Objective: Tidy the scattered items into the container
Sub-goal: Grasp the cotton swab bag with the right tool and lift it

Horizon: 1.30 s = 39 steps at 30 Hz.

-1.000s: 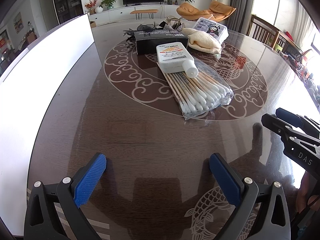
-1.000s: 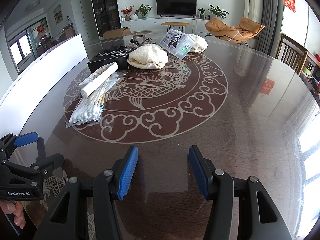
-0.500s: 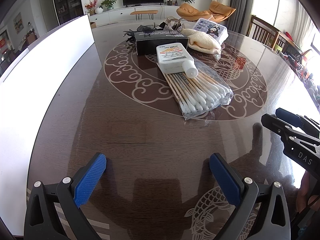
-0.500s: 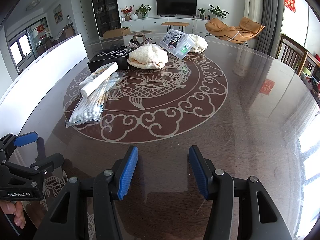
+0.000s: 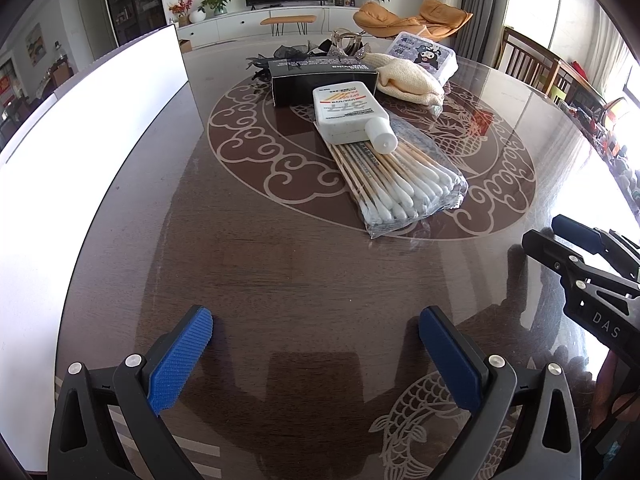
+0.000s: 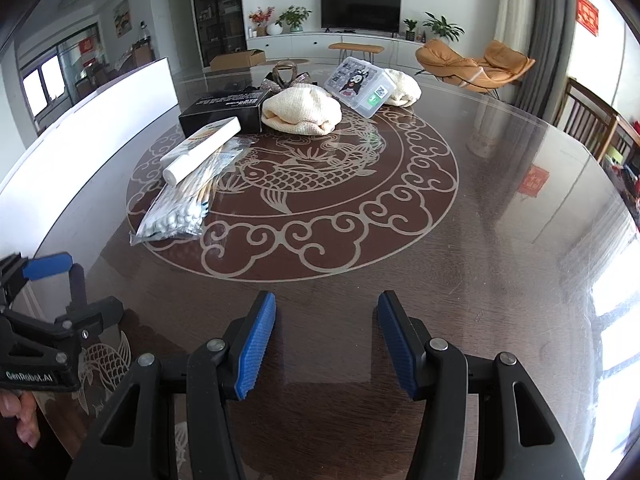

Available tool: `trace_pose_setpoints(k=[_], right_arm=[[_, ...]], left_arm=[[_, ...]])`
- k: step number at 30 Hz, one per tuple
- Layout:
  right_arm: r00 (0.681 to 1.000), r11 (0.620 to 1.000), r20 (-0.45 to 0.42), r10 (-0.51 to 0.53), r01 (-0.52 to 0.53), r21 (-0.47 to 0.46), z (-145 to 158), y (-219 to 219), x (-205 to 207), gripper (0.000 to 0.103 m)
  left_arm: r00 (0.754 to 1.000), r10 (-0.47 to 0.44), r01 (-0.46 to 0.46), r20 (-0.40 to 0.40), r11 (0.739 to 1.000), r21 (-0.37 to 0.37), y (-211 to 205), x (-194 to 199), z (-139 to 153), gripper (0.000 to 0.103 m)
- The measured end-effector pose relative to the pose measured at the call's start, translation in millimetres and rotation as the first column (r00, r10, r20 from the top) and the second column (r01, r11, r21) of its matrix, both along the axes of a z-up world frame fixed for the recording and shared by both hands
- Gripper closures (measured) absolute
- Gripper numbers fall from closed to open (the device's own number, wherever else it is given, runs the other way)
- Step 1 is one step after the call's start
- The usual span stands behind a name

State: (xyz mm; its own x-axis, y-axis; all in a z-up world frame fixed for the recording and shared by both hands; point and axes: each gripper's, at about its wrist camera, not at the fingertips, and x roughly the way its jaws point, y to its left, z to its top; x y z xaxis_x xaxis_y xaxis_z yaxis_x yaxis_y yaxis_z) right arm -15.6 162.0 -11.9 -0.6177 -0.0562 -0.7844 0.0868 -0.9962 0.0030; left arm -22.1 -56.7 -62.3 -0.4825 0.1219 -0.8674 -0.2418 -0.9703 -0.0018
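Note:
A bag of cotton swabs lies mid-table with a white bottle resting on its far end. Behind them are a black box, a cream knitted cloth and a clear plastic box with a cartoon label. My left gripper hovers open over bare table, well short of the swabs. My right gripper is also over bare table, its jaws opening with nothing between them; the swab bag is far to its left.
A tall white panel runs along the table's left side. A hair clip with a bow and a second cream cloth sit at the back. Wooden chairs stand at the right. The dark glass-topped table is glossy.

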Motion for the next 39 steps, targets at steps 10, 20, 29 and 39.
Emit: trace_pose_setpoints(k=[10,20,29,39], right_arm=[[0.989,0.927,-0.030,0.146,-0.147,-0.345,23,3,-42,0.047],[0.945,0.944,0.061,0.320,-0.313,-0.101,2,-89,-92,0.054],[0.987,0.986,0.076,0.143,-0.135,-0.095,8,8,-22,0.064],[0.988,0.980,-0.008,0.152,-0.151,-0.126,9,40,21,0.050]], left_arm=[[1.000,-0.016,0.017,-0.017,0.997,0.078,-24,24,10,0.000],[0.998,0.017,-0.010,-0.065,0.994,0.107,-56,36,28,0.000],[0.995,-0.060,0.068,-0.074,0.991,0.112,-37,35,30,0.000],[0.984,-0.130,0.131,-0.126,0.991,-0.002,36,-87,40,0.000]])
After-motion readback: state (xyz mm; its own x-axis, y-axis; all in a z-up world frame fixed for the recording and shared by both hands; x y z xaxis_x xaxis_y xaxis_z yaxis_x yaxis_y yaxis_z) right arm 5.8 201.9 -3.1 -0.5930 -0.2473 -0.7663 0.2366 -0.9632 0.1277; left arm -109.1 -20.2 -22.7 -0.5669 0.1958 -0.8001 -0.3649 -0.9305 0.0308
